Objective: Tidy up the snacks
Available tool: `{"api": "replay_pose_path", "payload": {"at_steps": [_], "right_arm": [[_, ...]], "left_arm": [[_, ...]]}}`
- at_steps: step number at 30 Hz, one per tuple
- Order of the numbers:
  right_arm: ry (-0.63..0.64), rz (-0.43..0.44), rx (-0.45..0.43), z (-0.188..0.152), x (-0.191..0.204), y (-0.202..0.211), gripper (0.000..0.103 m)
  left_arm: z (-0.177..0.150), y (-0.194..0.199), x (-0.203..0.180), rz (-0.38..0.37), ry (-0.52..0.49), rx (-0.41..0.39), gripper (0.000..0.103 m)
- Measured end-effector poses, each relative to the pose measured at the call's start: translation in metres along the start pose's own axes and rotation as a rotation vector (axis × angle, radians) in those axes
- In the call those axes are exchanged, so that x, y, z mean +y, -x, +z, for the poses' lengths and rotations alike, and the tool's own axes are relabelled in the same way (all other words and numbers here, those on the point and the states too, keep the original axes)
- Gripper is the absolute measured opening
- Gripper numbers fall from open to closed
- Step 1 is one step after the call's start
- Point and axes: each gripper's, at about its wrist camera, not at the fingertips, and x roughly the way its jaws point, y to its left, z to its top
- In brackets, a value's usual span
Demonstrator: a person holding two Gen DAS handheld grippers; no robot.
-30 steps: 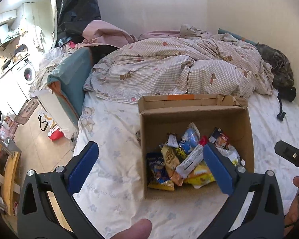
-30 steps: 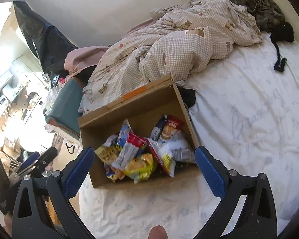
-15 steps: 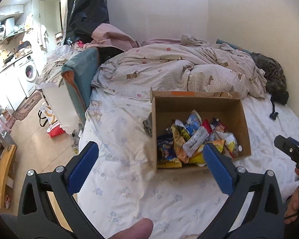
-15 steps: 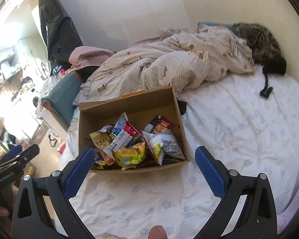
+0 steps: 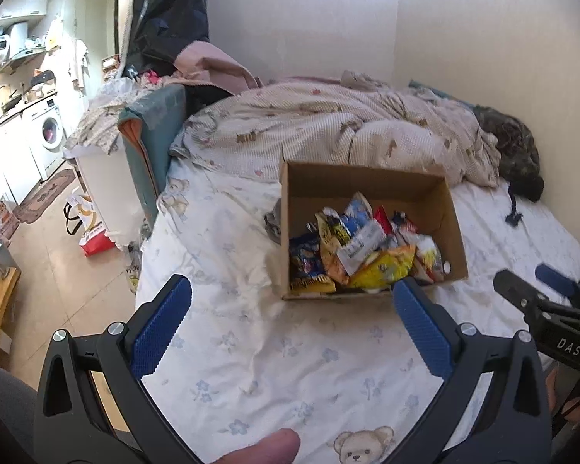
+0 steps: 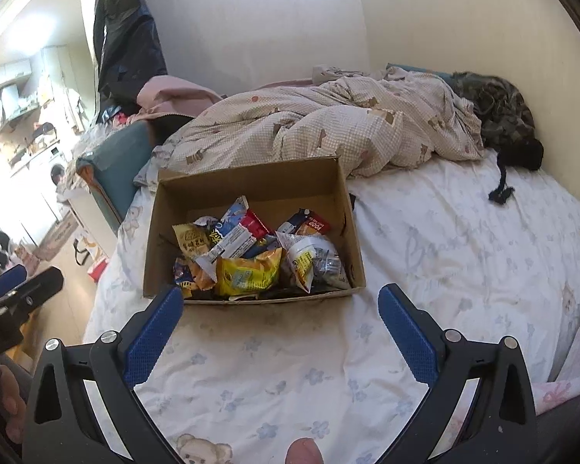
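Hovering left gripper (image 5: 292, 301), fingers (image 5: 160, 332) spread.

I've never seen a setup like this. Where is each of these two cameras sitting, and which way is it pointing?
Left wrist view: sits on the left hand-held gripper, open, looking down its fingers at the cardboard box of snack packets on the bed; a thumb tip shows below.
Right wrist view: sits on the right hand-held gripper, open, facing the box from its other side; a fingertip shows below.
Shared: box, snacks, rumpled duvet, and each glimpses the other gripper.
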Motion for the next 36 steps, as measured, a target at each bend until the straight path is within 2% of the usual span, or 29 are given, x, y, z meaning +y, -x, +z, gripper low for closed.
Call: {"api": "replay_pose_path", "payload": {"at_steps": [11, 36], "right_arm": [[0.007, -0.023, 0.000, -0.001, 0.002, -0.006, 0.103], [0.008, -0.025, 0.002, 0.002, -0.002, -0.007, 0.103]], "left_arm": [[-0.004, -0.010, -0.003, -0.010, 0.016, 0.038, 0.103], [-0.006, -0.015, -0.005, -0.014, 0.020, 0.047, 0.103]]}}
